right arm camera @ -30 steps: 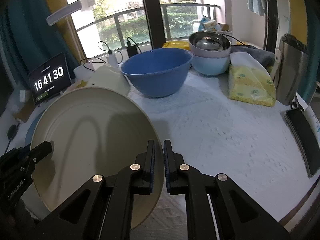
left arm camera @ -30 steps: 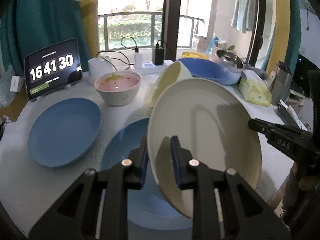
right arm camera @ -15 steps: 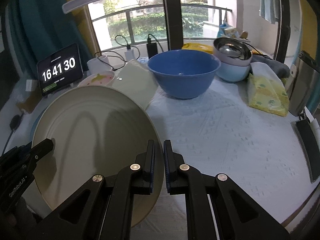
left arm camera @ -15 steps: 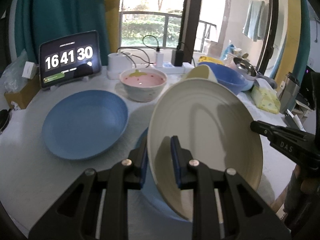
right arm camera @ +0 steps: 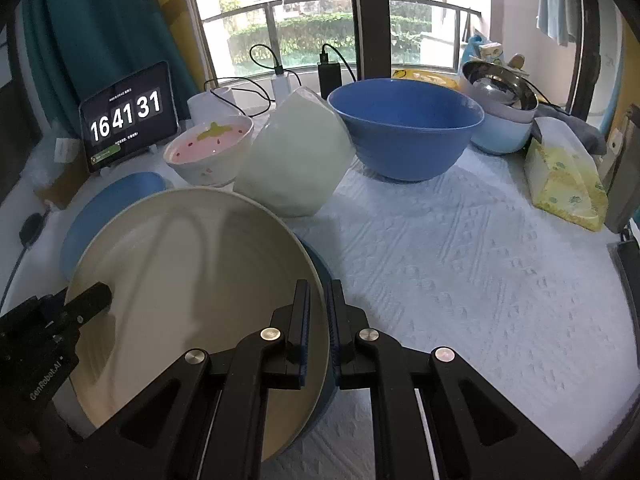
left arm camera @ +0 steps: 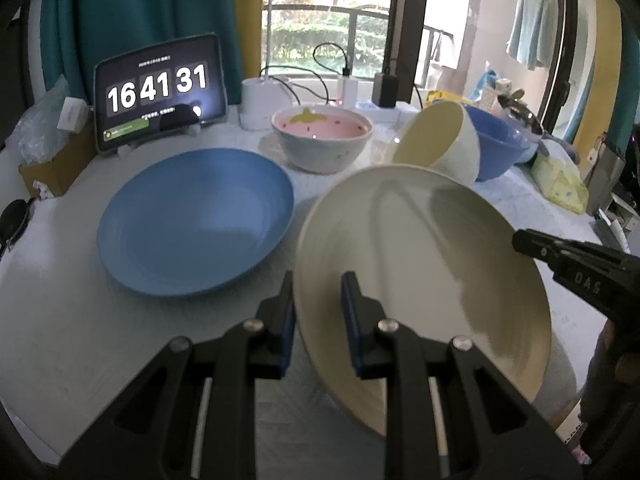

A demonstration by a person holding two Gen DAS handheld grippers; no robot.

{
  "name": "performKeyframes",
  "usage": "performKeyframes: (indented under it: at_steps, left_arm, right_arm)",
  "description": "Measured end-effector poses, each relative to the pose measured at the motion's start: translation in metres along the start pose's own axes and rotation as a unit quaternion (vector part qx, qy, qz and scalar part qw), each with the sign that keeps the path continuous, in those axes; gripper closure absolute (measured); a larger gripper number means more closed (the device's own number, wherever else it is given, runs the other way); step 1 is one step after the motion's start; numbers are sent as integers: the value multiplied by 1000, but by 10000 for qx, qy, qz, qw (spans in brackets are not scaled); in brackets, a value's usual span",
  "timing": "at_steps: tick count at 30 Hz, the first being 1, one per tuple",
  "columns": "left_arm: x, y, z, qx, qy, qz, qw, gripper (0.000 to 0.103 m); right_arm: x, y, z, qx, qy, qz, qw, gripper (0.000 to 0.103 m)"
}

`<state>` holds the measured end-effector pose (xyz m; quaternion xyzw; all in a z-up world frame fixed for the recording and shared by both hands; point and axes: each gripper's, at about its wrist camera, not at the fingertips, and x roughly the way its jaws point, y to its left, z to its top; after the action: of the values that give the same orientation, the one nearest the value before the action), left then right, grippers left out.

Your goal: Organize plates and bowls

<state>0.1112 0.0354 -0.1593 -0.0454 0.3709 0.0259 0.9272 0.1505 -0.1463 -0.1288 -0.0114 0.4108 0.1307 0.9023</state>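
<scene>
Plate [left arm camera: 420, 248], round, smooth, cream

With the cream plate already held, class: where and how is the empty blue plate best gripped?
Probably grip the blue plate at its raised rim on the near edge, one of the fingers above and one beneath. It lies flat and shallow on the white cloth, so only the thin lip offers purchase. Its far side is crowded by the strawberry bowl. Both the left gripper and right gripper are shut on the cream plate.
</scene>
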Motion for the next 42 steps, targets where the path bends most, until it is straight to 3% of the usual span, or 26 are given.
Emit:
performKeyframes:
  at_steps: [15,20,23,26,42]
  left_arm:
    - [22,-2,-2,53,293,401,9988,76]
    - [27,-8,-5,170,308,284,9990,75]
    - [29,-15,-8,273,230,368,9987,75]
    - [30,-18,-7,281,208,413,9985,75]
    - [25,-28,-6,348,390,313,9981,73]
  right_arm:
    - [15,-3,-2,-13,-46,23,10000,93]
    - [16,-7,-3,3,-25,11,10000,91]
    - [20,-10,-5,63,105,39,9999,82]
    - [28,-15,-14,153,321,131,9993,82]
    - [7,-29,-20,234,88,53,9997,82]
